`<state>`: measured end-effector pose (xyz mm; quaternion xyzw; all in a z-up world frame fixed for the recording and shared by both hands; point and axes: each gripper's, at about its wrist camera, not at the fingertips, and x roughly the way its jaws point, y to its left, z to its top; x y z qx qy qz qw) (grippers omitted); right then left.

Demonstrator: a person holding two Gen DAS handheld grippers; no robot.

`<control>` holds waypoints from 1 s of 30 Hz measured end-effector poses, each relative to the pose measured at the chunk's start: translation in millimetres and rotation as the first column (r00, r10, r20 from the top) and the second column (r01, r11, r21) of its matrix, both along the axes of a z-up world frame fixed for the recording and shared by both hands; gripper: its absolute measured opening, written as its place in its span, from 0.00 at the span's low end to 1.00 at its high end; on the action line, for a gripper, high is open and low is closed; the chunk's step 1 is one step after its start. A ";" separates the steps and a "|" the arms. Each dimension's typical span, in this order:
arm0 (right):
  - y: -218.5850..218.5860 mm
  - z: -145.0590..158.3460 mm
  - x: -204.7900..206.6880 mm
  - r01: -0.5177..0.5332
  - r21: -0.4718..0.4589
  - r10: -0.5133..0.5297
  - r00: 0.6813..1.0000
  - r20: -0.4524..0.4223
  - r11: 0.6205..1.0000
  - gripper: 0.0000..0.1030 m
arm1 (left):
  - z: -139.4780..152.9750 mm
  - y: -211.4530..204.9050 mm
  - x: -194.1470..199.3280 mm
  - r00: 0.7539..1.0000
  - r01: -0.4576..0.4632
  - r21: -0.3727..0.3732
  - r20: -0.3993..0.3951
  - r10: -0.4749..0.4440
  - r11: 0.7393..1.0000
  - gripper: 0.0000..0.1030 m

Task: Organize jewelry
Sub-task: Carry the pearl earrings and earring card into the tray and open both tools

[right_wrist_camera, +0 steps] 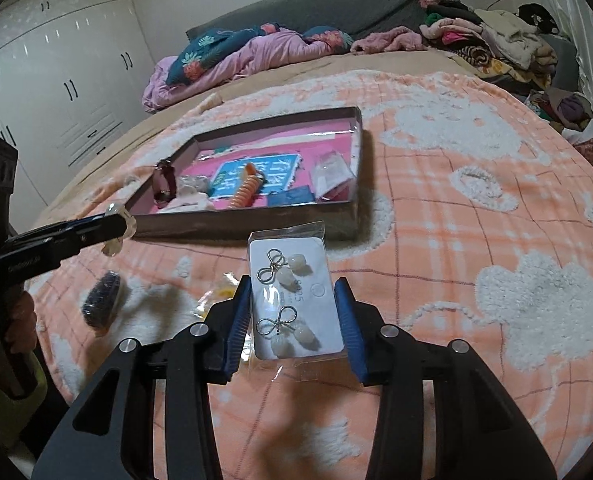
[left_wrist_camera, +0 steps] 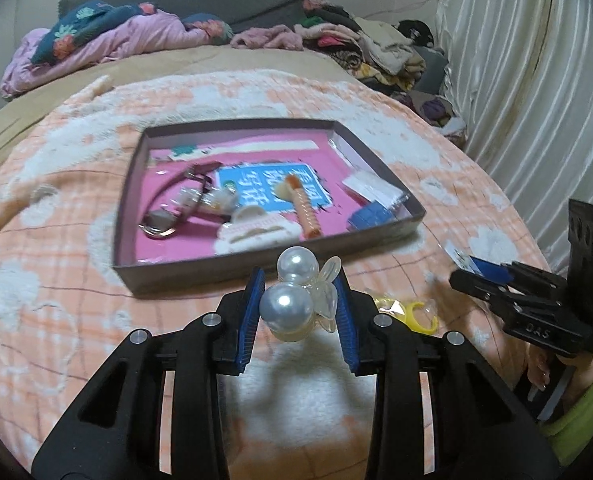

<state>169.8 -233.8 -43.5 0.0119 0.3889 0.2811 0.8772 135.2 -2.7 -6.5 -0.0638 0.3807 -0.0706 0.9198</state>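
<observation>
My left gripper (left_wrist_camera: 298, 284) is shut on a clear hair clip with two big pearls (left_wrist_camera: 292, 296), held above the blanket just in front of the box; it also shows in the right wrist view (right_wrist_camera: 116, 228). My right gripper (right_wrist_camera: 294, 292) is shut on a white earring card in a clear bag (right_wrist_camera: 296, 300) with two bow earrings; it shows in the left wrist view (left_wrist_camera: 480, 276). The shallow grey box with pink lining (left_wrist_camera: 380, 160) holds a watch (left_wrist_camera: 164, 220), a cream claw clip (left_wrist_camera: 256, 232), an orange spiral piece (left_wrist_camera: 306, 212) and small packets.
The box lies on an orange and white plaid blanket (right_wrist_camera: 476, 220) on a bed. A yellow ring in a bag (left_wrist_camera: 416, 314) and a dark hair brush (right_wrist_camera: 102, 298) lie on the blanket. Piled clothes (right_wrist_camera: 496, 40) are at the back, curtains (left_wrist_camera: 536, 80) to the right.
</observation>
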 end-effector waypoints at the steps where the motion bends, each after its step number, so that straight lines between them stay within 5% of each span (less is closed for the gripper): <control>1: 1.9 3.0 -2.3 -0.006 0.005 0.006 1.000 0.006 1.000 0.39 | 2.9 4.2 -1.3 1.000 -0.009 0.002 0.006 0.009 1.000 0.25; 30: 62.0 73.4 3.1 -0.093 0.037 0.086 0.985 0.146 0.995 0.39 | 43.4 40.0 6.0 0.993 -0.086 -0.064 0.080 0.091 0.994 0.25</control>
